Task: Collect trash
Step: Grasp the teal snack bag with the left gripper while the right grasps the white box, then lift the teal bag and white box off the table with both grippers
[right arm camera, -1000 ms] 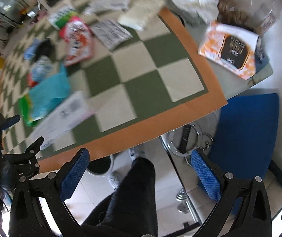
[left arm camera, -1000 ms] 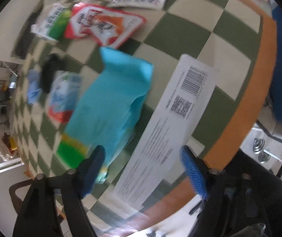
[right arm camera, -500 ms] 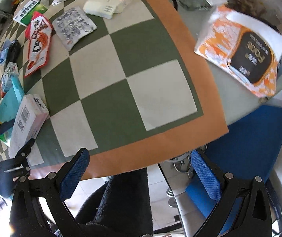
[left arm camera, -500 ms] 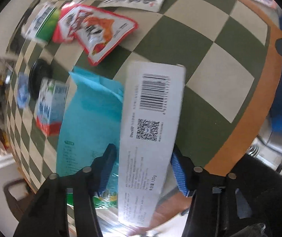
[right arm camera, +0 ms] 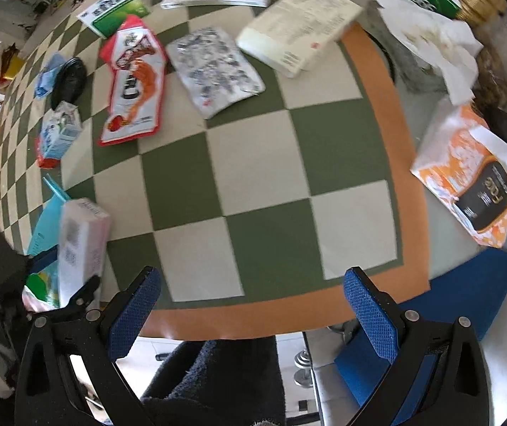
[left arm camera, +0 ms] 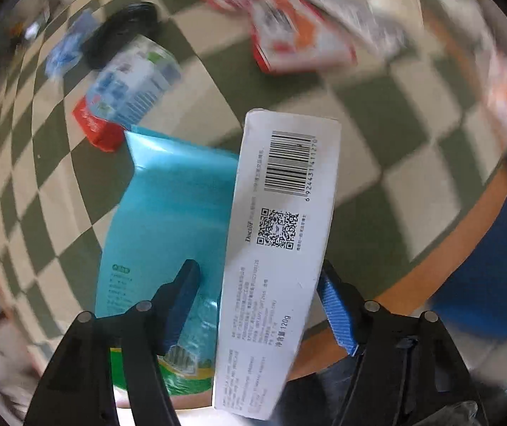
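My left gripper (left arm camera: 259, 296) is shut on a long white toothpaste box (left arm camera: 282, 248) with a barcode and holds it above the checkered table; the box also shows in the right wrist view (right arm camera: 81, 245). A teal pouch (left arm camera: 168, 220) lies under it. My right gripper (right arm camera: 250, 305) is open and empty over the table's front edge. A red snack bag (right arm camera: 134, 81), a silver wrapper (right arm camera: 214, 67), a small milk carton (right arm camera: 58, 133) and a cream box (right arm camera: 299, 25) lie on the table.
An orange tissue pack (right arm camera: 473, 181) lies on the glass side table at right. A green-white box (right arm camera: 115, 9), a black lid (right arm camera: 69, 80) and crumpled paper (right arm camera: 427, 35) lie further back. A blue chair seat (right arm camera: 466, 301) is below right. The checkered cloth (right arm camera: 253, 184) has an orange border.
My left gripper closed on the white box and lifted it off the cloth. The right gripper moved forward over the table edge, staying open.
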The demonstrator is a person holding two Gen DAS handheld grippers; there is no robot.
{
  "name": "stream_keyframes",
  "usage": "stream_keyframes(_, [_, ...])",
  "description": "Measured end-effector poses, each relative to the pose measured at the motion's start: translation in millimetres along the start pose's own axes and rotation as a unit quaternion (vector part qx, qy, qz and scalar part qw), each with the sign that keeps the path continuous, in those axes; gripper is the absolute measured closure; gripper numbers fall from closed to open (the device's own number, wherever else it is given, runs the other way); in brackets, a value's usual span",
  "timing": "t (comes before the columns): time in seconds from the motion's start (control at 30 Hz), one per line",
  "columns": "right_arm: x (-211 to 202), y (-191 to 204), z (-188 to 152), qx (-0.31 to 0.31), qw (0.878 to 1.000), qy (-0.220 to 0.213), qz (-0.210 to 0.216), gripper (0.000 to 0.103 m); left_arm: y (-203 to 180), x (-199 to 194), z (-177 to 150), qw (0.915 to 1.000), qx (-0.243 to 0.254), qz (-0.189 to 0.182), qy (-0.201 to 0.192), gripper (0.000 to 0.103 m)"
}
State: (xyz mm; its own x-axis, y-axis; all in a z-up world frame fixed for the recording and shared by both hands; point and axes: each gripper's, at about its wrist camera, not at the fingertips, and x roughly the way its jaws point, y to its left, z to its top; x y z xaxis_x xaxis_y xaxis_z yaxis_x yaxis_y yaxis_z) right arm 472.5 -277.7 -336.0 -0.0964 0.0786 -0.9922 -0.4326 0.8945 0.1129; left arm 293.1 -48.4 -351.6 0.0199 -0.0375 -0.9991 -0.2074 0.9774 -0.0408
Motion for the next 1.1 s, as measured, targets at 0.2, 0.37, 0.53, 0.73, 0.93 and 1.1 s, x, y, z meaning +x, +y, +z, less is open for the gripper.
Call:
stream_keyframes(0.2, [1, 18, -11, 0.023, 1.0, 0.005, 0.021, 0.0, 29, -46, -5, 0.9966, -0.066, -0.014, -0.047, 0.039])
stream_keyframes(0.37, [35, 62, -32, 0.059, 0.994, 0.036, 0.085, 0.0, 57, -73, -12, 0.9855, -0.094, 0.12, -0.073, 0.039])
stream_keyframes(0.53, [65, 125, -27, 0.103, 0.984, 0.042, 0.143, 0.005, 108, -68, -29, 0.979, -0.133, 0.149, -0.044, 0.039])
stream_keyframes(0.73, [85, 176, -24, 0.064, 0.991, 0.033, 0.117, 0.031, 113, -52, -34, 0.9874, -0.127, 0.093, -0.019, 0.039])
stream_keyframes(0.93, [75, 162, -29, 0.023, 0.999, 0.02, 0.043, 0.049, 91, -38, -32, 0.9925, -0.083, 0.09, -0.004, 0.039])
stream_keyframes(1.1, [67, 120, -38, 0.019, 1.0, 0.014, -0.009, 0.049, 73, -26, -29, 0.9959, -0.047, 0.076, 0.016, 0.039])
